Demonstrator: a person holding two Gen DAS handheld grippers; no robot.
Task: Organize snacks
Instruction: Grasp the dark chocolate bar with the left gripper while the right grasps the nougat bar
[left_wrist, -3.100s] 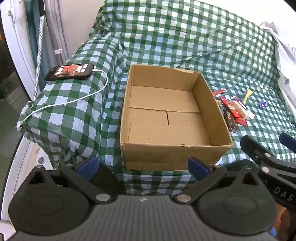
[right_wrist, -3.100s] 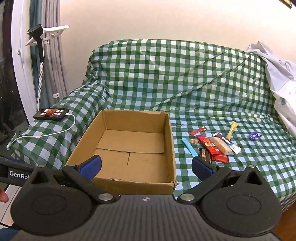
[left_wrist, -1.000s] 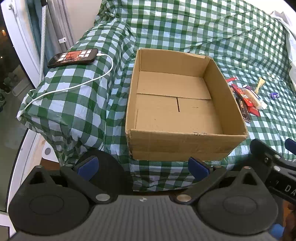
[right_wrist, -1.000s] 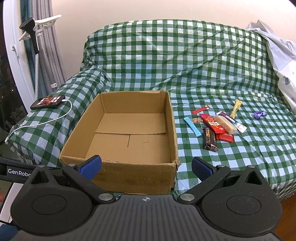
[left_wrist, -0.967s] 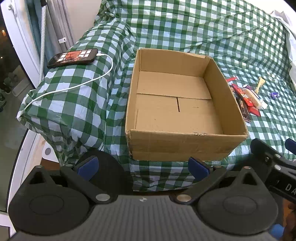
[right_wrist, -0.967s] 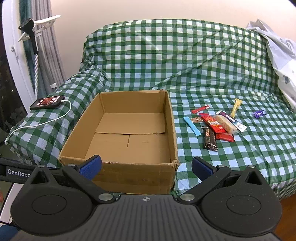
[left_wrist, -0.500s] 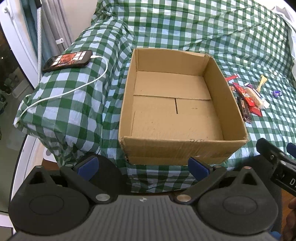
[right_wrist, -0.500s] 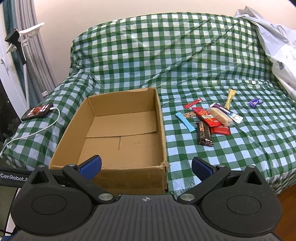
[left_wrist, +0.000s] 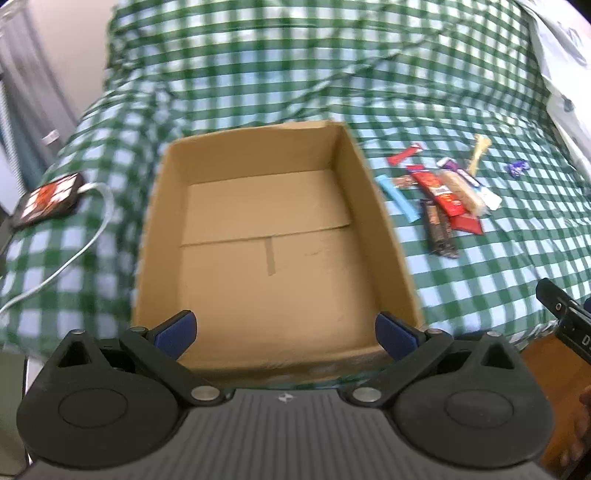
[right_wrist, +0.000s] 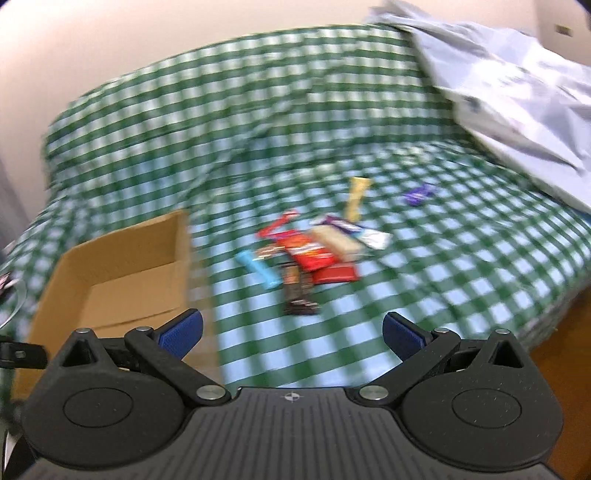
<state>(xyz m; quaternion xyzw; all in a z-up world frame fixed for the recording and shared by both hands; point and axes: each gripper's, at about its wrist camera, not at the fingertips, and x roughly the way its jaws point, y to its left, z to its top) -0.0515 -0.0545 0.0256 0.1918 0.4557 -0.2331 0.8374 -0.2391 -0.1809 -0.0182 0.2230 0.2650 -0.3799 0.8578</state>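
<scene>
Ahead of the left hand-held gripper (left_wrist: 286, 332): open brown cardboard box (left_wrist: 273, 236).
Both jaws are spread, nothing gripped; wrapped snack bars (right_wrist: 310, 251) are seen ahead of the right hand-held gripper (right_wrist: 291, 330).

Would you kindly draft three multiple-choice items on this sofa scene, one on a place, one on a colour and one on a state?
1. Where do the snacks lie?
A. inside the cardboard box
B. on the checked cover, to the right of the box
C. on the armrest beside the phone

2. What colour is the small wrapped sweet lying apart from the pile?
A. purple
B. orange
C. white

3. What is the state of the cardboard box?
A. taped shut
B. open and half full
C. open with nothing in it

Key: 1 B, the wrappers rest on the green checked cover past the box's right wall. 2 A, the lone sweet is purple. 3 C, only the bare box floor shows.
</scene>
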